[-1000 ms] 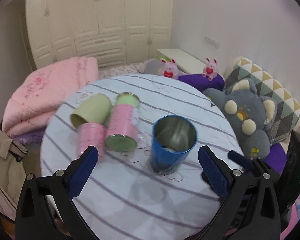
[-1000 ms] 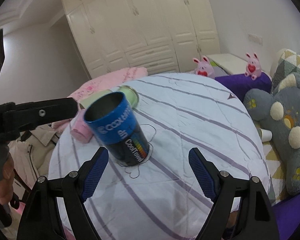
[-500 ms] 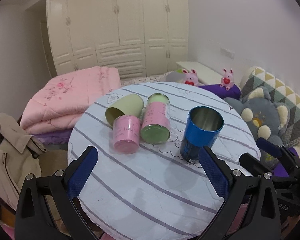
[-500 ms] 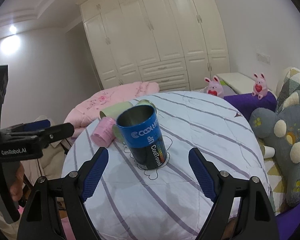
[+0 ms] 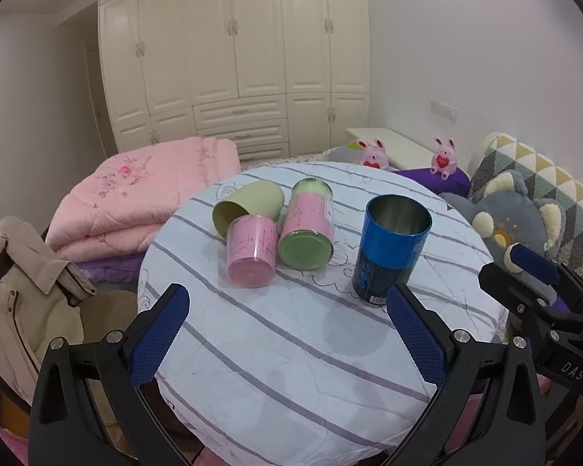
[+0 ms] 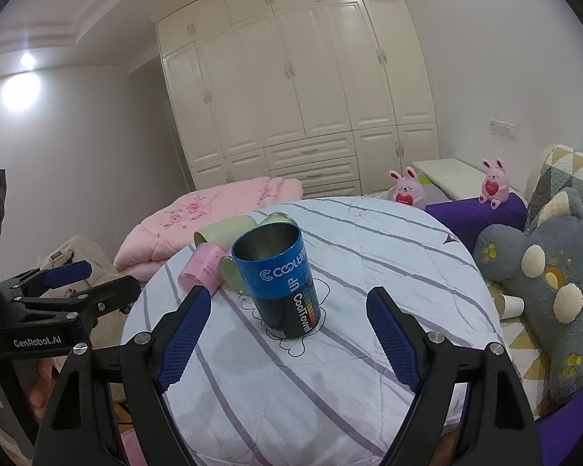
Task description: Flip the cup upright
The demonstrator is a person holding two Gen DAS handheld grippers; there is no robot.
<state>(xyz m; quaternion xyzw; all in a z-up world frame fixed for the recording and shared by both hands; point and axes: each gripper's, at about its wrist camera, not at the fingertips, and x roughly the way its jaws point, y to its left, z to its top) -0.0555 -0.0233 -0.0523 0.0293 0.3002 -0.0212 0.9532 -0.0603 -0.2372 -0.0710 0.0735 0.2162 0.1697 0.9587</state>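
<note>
Blue cup is standing mouth up on the table, at 12 o'clock from my right tongs, the nearer pair. Both right and left tongs are hanging wide open, holding nothing.

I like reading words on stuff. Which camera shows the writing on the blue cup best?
The right wrist view. There the blue cup stands upright with its white logo and colour-bar label facing the camera. The left wrist view shows the same cup mostly from above, into its shiny inside, with only a sliver of lettering.
</note>
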